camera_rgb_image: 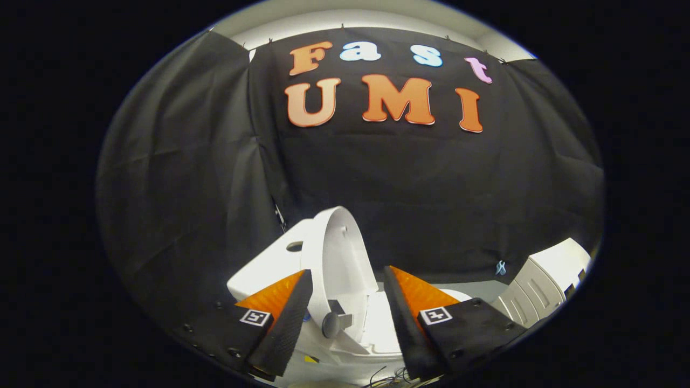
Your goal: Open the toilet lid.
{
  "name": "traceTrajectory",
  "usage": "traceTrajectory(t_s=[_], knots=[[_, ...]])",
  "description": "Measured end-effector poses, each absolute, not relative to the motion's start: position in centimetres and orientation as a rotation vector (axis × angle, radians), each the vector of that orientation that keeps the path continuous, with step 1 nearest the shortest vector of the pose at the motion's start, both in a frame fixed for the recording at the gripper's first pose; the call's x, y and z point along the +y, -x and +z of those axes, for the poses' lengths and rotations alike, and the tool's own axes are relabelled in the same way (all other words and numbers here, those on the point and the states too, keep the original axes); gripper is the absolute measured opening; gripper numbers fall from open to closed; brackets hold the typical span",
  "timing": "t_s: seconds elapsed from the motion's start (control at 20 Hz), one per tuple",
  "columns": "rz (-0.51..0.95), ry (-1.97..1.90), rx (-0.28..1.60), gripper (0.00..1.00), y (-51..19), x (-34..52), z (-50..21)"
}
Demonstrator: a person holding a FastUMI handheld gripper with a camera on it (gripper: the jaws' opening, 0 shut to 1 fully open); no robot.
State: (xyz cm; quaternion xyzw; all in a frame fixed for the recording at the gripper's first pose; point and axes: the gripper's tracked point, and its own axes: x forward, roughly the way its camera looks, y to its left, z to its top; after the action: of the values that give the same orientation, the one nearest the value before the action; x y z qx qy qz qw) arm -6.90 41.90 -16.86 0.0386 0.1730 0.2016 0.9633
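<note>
White toilet lid (pixel 340 253) stands raised, upright against the tank (pixel 269 261).

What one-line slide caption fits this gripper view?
Open gripper faces the raised toilet lid, which stands upright just ahead between its fingers.

1. You have the toilet lid (pixel 345 258) raised upright between the parted fingers of the gripper (pixel 347 293); it looks like smooth, glossy white plastic.
2. Your toilet tank (pixel 269 258), left of the lid, has the same smooth white finish, slightly less shiny.
3. The finger pads (pixel 285 323) show a fine ribbed, matt texture.
4. The booth wall (pixel 188 188) is matt, creased cloth.
5. The white box (pixel 544 280) on your right looks like moulded, ribbed plastic.
</note>
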Motion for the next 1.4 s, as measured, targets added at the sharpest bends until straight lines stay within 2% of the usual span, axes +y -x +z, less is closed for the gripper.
traceTrajectory(t_s=[0.05, 0.25, 0.85, 1.4], knots=[[0.403, -0.102, 0.329, 0.92, 6.4, 40.7, -15.4], [0.362, -0.107, 0.258, 0.98, 3.9, 34.3, -10.8], [0.149, -0.089, 0.164, 0.98, 0.7, 14.9, -4.9], [0.07, -0.121, 0.111, 0.98, 3.1, 8.0, -1.8]])
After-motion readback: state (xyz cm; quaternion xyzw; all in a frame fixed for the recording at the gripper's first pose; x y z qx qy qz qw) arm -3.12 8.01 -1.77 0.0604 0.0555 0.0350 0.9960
